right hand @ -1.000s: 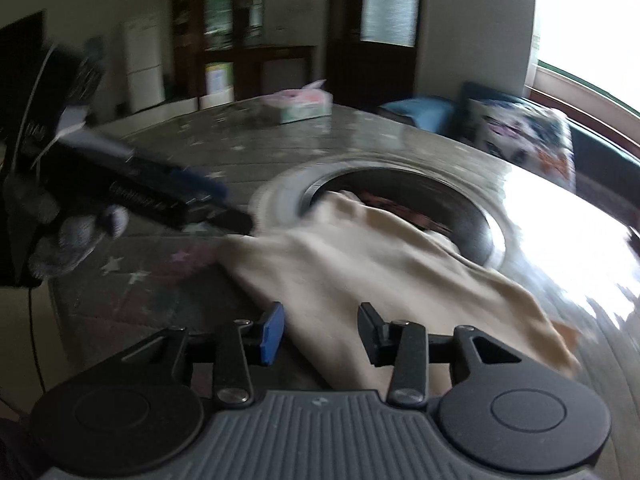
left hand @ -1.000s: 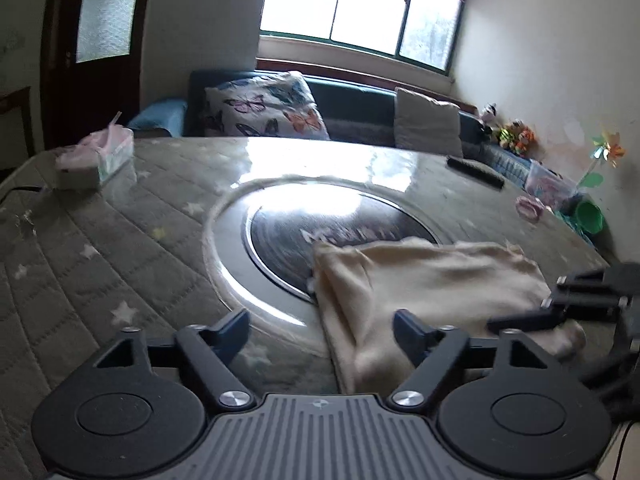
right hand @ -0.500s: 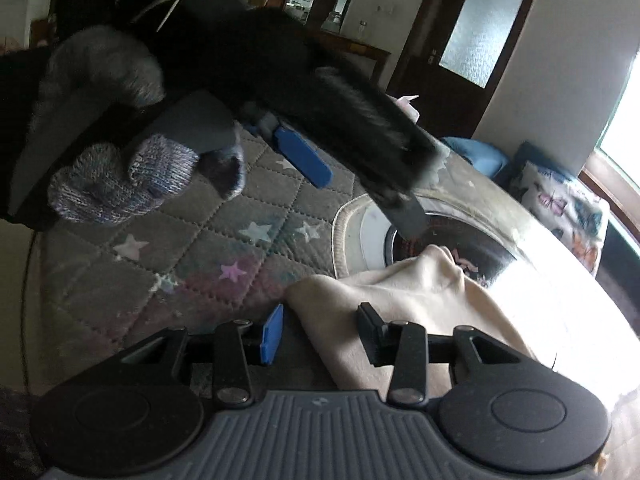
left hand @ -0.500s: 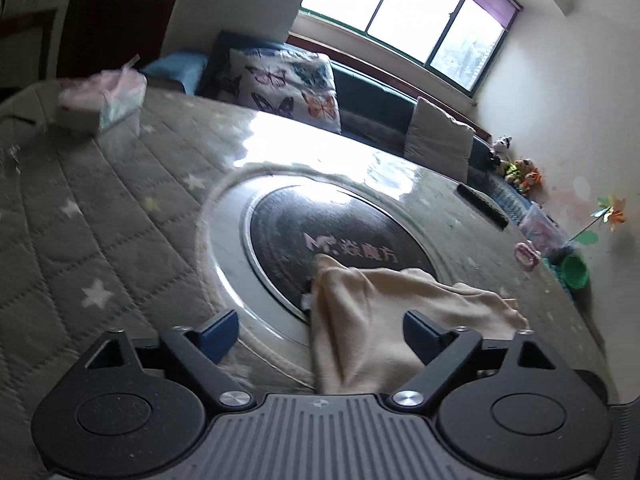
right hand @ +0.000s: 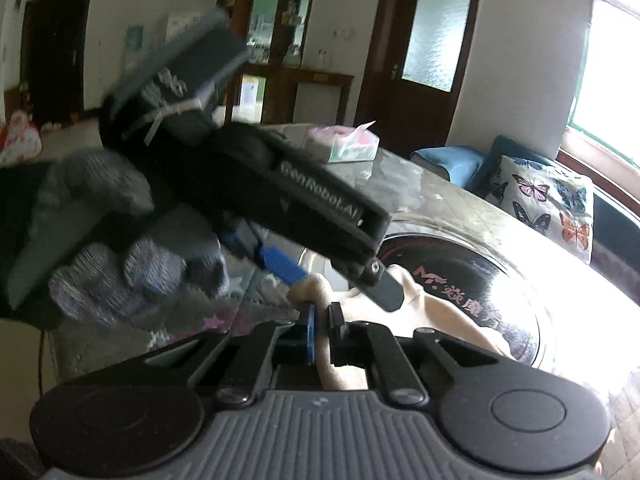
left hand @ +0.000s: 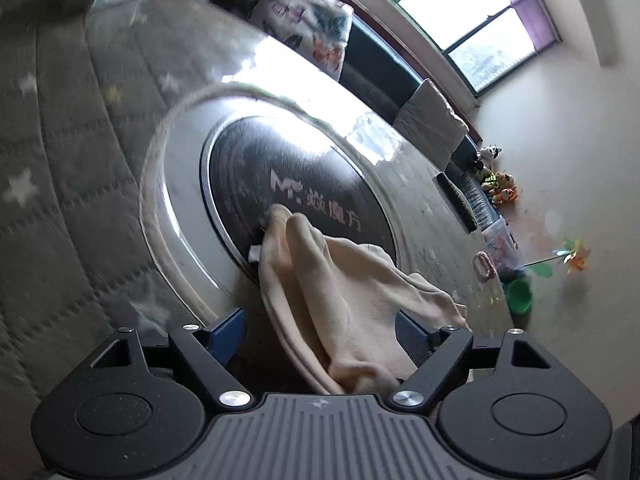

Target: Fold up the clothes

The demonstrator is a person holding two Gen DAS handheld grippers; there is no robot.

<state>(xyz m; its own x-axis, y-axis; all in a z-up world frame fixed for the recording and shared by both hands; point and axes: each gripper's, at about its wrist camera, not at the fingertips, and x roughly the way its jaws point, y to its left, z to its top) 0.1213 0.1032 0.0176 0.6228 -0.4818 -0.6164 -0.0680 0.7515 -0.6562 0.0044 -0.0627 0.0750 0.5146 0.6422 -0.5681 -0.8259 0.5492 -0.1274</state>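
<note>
A cream garment (left hand: 340, 292) lies bunched on the round table, partly over the dark centre disc (left hand: 304, 184). My left gripper (left hand: 320, 332) is open, its jaws wide on either side of the cloth, which runs up between them. My right gripper (right hand: 322, 332) is shut on a fold of the cream garment (right hand: 432, 308) near its edge. In the right wrist view the left gripper (right hand: 340, 276), held in a grey gloved hand (right hand: 120, 248), hangs just above and in front, its fingertips over the same fold.
A quilted grey star-pattern cover (left hand: 60, 160) lies on the table around a metal ring. A tissue box (right hand: 352, 144) stands at the far side. A butterfly cushion (right hand: 548, 204) and sofa lie beyond. Toys and a green bowl (left hand: 520, 292) sit at the right.
My right gripper has closed on the garment's edge. My left gripper has tilted and moved in over the cloth, which is now bunched up between its open jaws.
</note>
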